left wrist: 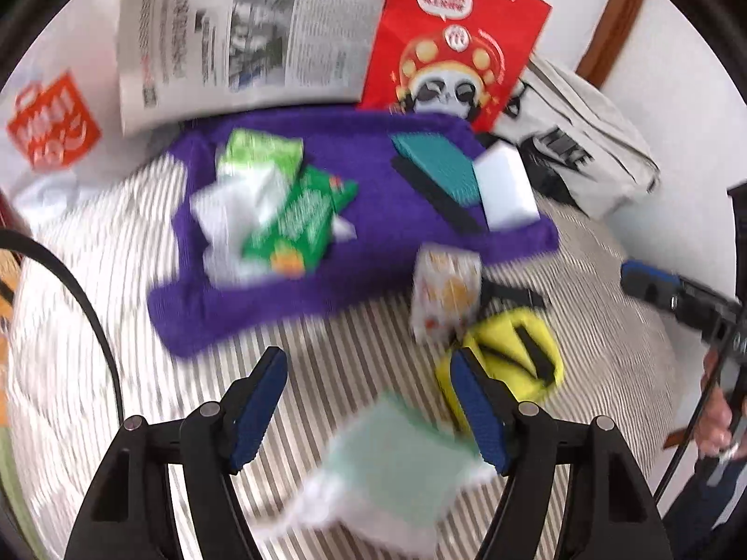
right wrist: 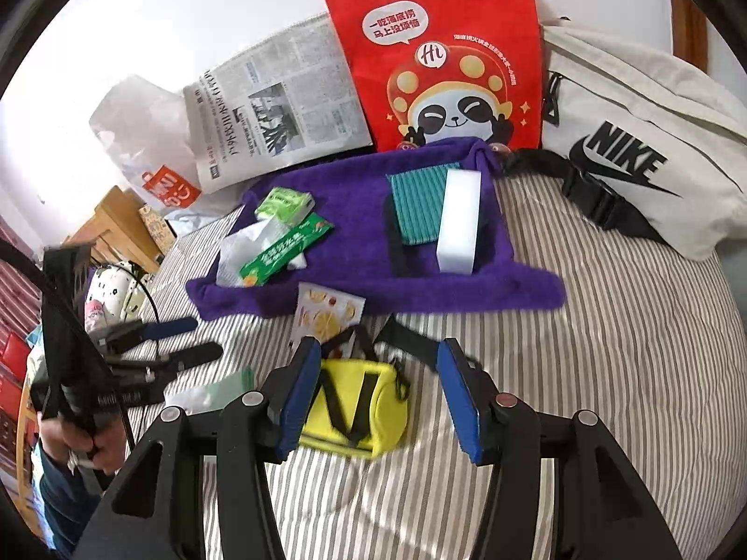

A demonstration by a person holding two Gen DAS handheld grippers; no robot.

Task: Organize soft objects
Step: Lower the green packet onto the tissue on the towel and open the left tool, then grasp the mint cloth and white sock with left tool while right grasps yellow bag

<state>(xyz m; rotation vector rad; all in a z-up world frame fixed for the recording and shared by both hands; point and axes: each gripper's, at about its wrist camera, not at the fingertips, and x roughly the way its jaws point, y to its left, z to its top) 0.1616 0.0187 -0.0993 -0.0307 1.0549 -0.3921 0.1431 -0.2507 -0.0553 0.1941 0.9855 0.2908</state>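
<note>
My left gripper [left wrist: 368, 357] is open above the striped bed [left wrist: 327, 350]. A pale green and white sponge cloth [left wrist: 397, 471] lies blurred low between its jaws, with no pad pressing on it. My right gripper [right wrist: 379, 347] is open over a yellow pouch [right wrist: 359, 413] with black straps. The left pad is close beside the pouch and the right pad stands apart. A purple towel [right wrist: 355, 289] behind carries green tissue packs [right wrist: 289, 252], a teal sponge [right wrist: 413, 207] and a white sponge block [right wrist: 460, 221]. A fruit-print packet [right wrist: 327, 317] sits at the towel's front edge.
A red panda bag [right wrist: 434, 60], a newspaper [right wrist: 275, 107] and a white plastic bag [right wrist: 140, 140] stand against the wall. A white Nike bag [right wrist: 644, 140] lies at the right. The right wrist view shows my left gripper [right wrist: 182, 340] and a hand [right wrist: 93, 448] at the left.
</note>
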